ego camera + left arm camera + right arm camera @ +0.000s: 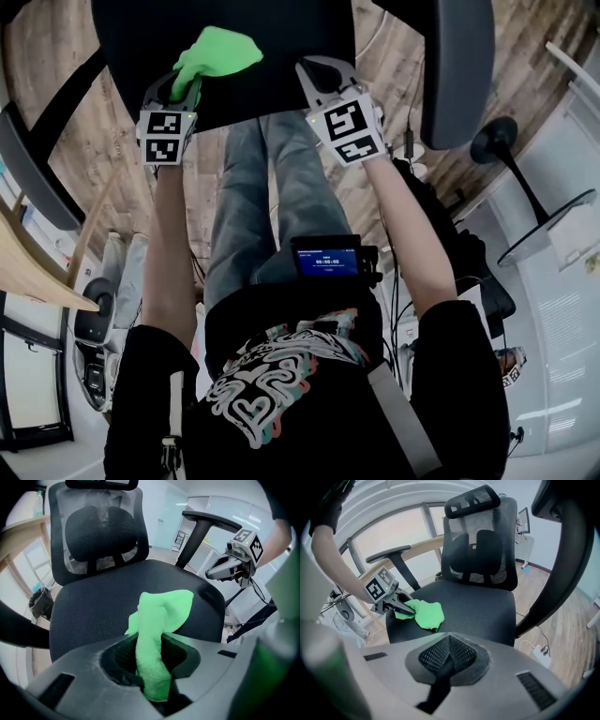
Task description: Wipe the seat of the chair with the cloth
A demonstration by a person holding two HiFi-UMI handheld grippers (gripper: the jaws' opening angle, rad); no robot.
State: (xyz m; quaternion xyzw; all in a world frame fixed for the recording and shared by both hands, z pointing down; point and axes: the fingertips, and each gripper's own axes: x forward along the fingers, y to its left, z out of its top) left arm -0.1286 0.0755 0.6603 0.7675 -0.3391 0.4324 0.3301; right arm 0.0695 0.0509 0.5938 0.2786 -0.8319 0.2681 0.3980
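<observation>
Green nubby cloth (164, 609) on woven seat (93, 616)

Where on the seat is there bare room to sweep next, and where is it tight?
Bare seat runs from the cloth back to the backrest and across to the right-hand armrest. Crowded only at the front edge, where the left tongs pinch the cloth and the shut right tongs sit alongside.

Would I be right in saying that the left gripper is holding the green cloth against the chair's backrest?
Not quite. The left gripper is holding the green cloth against the seat, near its front edge, not against the backrest, which stands well behind it. The right gripper view shows this.
</observation>
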